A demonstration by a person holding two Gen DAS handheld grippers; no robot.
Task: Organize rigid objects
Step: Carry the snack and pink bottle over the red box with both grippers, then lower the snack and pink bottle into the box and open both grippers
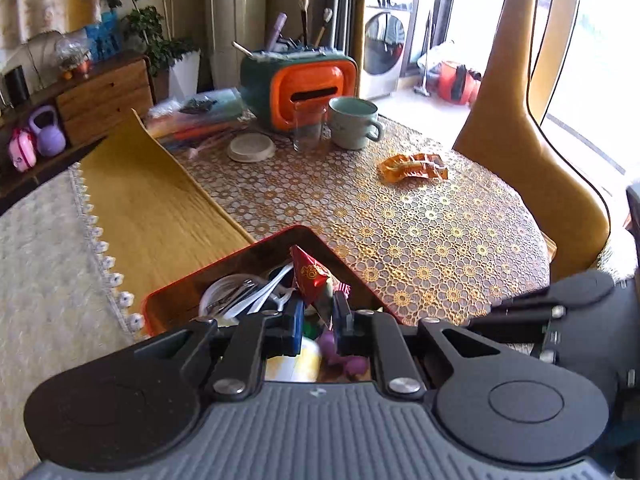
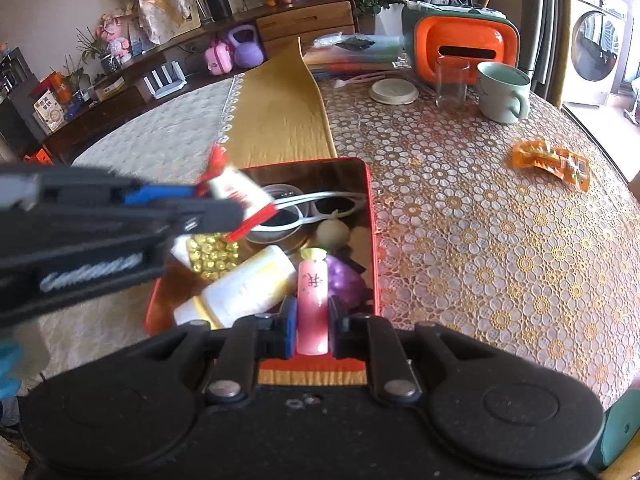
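A red tray (image 2: 370, 216) at the table's near edge holds sunglasses (image 2: 336, 205), a white bottle (image 2: 244, 290), a gold bead sheet (image 2: 210, 254), a beige ball (image 2: 333, 233) and a purple object (image 2: 344, 282). My right gripper (image 2: 313, 316) is shut on a pink candy packet (image 2: 312, 304) just above the tray's near end. My left gripper (image 1: 316, 312) is shut on a red and white wrapped packet (image 1: 309, 280) over the tray (image 1: 240, 252); in the right wrist view it enters from the left (image 2: 200, 200), holding that packet (image 2: 240, 194).
An orange snack wrapper (image 2: 554, 162) lies on the lace tablecloth to the right. At the far end stand a green mug (image 2: 502, 92), a glass (image 2: 451, 82), a round lid (image 2: 394, 91) and an orange and green organiser (image 2: 460, 46). A yellow chair (image 1: 532, 128) stands beside the table.
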